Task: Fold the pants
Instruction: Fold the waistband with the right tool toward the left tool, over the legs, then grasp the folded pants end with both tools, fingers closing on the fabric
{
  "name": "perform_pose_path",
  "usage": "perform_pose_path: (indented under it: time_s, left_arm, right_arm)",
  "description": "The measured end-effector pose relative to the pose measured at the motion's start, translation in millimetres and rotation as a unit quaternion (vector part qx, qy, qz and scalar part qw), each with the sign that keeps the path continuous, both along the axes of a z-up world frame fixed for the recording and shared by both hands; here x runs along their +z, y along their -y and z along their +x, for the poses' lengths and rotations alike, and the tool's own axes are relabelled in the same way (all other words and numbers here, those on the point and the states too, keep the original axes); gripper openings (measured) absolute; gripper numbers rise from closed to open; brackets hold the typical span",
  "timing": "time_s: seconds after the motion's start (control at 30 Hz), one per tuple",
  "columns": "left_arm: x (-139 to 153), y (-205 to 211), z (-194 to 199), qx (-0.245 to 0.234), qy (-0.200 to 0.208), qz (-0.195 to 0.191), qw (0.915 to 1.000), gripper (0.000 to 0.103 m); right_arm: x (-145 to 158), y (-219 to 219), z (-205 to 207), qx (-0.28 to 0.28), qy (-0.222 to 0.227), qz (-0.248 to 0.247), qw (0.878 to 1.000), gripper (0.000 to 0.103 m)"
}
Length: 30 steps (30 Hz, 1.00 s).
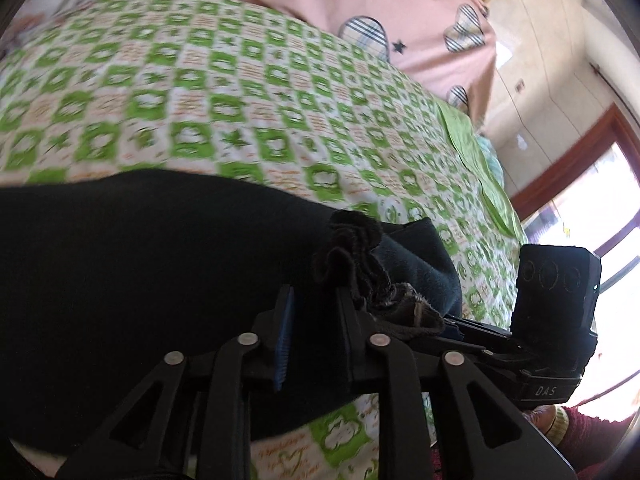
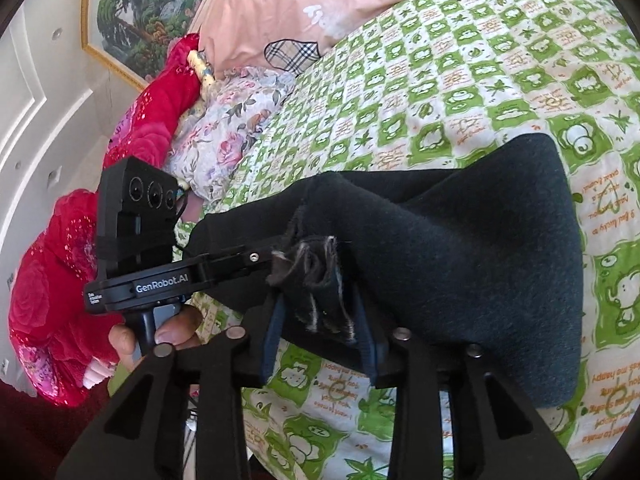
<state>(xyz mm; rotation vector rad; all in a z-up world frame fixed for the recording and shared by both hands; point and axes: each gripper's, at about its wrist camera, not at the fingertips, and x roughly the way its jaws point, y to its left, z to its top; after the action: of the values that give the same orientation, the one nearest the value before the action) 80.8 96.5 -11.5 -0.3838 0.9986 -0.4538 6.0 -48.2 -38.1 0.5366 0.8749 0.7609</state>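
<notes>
Dark pants (image 1: 140,256) lie on a green-and-white patterned bed cover (image 1: 240,92). My left gripper (image 1: 314,324) is shut on the pants, with dark cloth filling the gap between its fingers. The right gripper (image 1: 452,328) shows at the right of the left wrist view, pinching a bunched hem. In the right wrist view my right gripper (image 2: 320,320) is shut on a bunched hem of the pants (image 2: 480,264). The left gripper (image 2: 276,256) reaches in from the left and grips the same bunch.
A pink pillow (image 1: 380,4) with plaid hearts lies at the head of the bed. A floral pillow (image 2: 228,128) and a red quilt (image 2: 60,280) lie at the bed's side. A window (image 1: 592,216) is at the right.
</notes>
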Motion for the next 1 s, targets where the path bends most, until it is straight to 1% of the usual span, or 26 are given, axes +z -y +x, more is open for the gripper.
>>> perform_pose_path:
  time_s: [0.03, 0.1, 0.13, 0.2, 0.33, 0.37, 0.4, 0.5, 0.63, 0.87, 1.0]
  left_arm:
    - [0.1, -4.3, -2.6, 0.008, -0.001, -0.002, 1.0000, 0.027]
    - [0.4, -16.0, -12.5, 0.033, -0.002, -0.011, 0.9994, 0.036]
    - [0.5, -21.0, -16.8, 0.045, -0.003, -0.014, 0.9989, 0.038]
    - [1.2, -34.0, -28.6, 0.071, -0.005, -0.028, 0.9971, 0.045]
    - [4.7, -58.4, -51.4, 0.119, -0.006, -0.045, 0.9919, 0.050]
    - [5.6, -61.8, -54.6, 0.126, -0.005, -0.047, 0.9909, 0.052]
    - [7.0, -69.3, -61.2, 0.144, -0.005, -0.048, 0.9884, 0.055]
    - [8.7, -85.3, -73.0, 0.182, -0.007, -0.048, 0.9821, 0.058]
    - [8.1, -106.5, -84.3, 0.220, -0.014, -0.054, 0.9739, 0.058]
    - [5.2, -136.8, -103.9, 0.268, -0.018, -0.052, 0.9618, 0.060]
    - [3.4, -152.2, -113.3, 0.297, -0.023, -0.058, 0.9528, 0.060]
  right_arm:
    - [0.2, -1.0, -0.2, 0.002, 0.000, 0.000, 1.000, 0.038]
    - [0.5, -3.1, -1.0, 0.004, -0.002, 0.000, 1.000, 0.040]
    - [1.0, -4.7, -1.3, 0.006, -0.002, -0.001, 1.000, 0.040]
    - [3.0, -9.0, -2.4, 0.015, -0.001, -0.002, 1.000, 0.043]
    - [12.0, -21.0, -6.3, 0.041, 0.011, -0.011, 0.999, 0.046]
    - [14.2, -23.1, -6.9, 0.046, 0.015, -0.012, 0.999, 0.046]
    - [18.5, -26.9, -7.1, 0.053, 0.020, -0.013, 0.998, 0.046]
    - [28.1, -33.4, -5.2, 0.065, 0.030, -0.011, 0.997, 0.046]
    - [38.5, -43.6, 1.4, 0.077, 0.042, -0.014, 0.996, 0.046]
    - [47.5, -70.0, 15.2, 0.102, 0.052, -0.020, 0.993, 0.046]
    - [49.5, -89.4, 19.3, 0.122, 0.052, -0.028, 0.991, 0.046]
